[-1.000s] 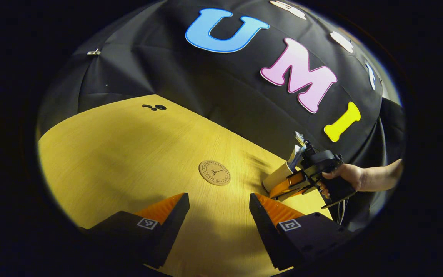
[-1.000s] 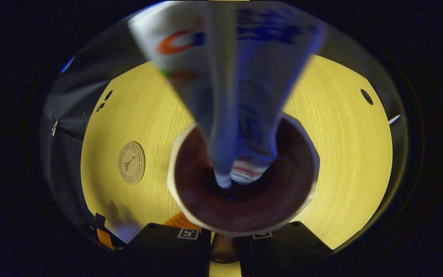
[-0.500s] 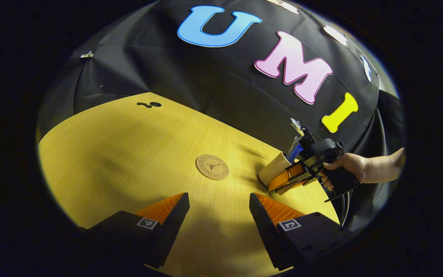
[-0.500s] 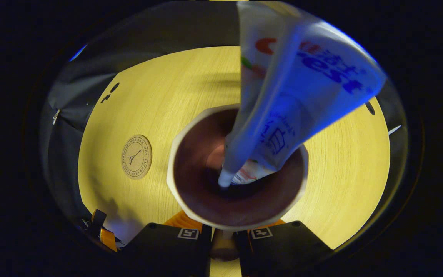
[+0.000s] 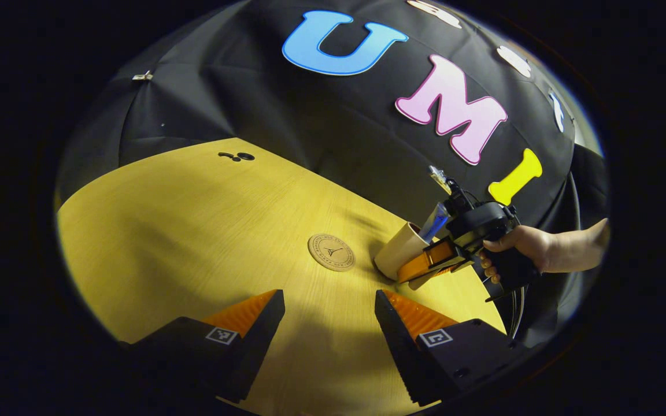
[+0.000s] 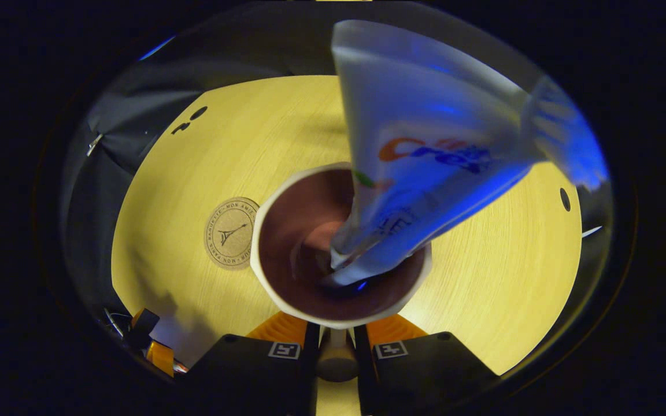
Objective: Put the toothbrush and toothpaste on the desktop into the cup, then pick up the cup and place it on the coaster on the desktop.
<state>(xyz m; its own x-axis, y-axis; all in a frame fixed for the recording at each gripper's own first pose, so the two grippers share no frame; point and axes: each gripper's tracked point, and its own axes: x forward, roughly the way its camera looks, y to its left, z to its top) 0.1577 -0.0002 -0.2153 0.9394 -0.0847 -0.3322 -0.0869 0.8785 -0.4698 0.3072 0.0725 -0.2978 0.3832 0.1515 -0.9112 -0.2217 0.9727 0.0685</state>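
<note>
The cup (image 6: 339, 245) sits pinched in the right tongs (image 6: 336, 338), both fingers pressing its lower wall, tilted and lifted off the counter (image 6: 194, 144). In the left gripper view the cup (image 5: 398, 249) leans toward the coaster (image 5: 332, 252), just beside it but not on it. Inside the cup the toothpaste (image 6: 425, 162) slants up and to the right — its cap down in the bottom, its flat crimped end toward the camera; orange and blue lettering runs across the tube, too blurred to make out fully. The toothbrush (image 6: 564, 141) lies along the tube's far edge, its bristled head out past the rim. The round cork coaster (image 6: 230, 233) bears a small tower drawing ringed by printed words; "MON AMIE" can be read along the top. A hand (image 5: 521, 245) holds the right tongs (image 5: 420, 268) from the right side. The left tongs (image 5: 330, 315) hang released above bare counter, fingers well apart — nothing between them.
</note>
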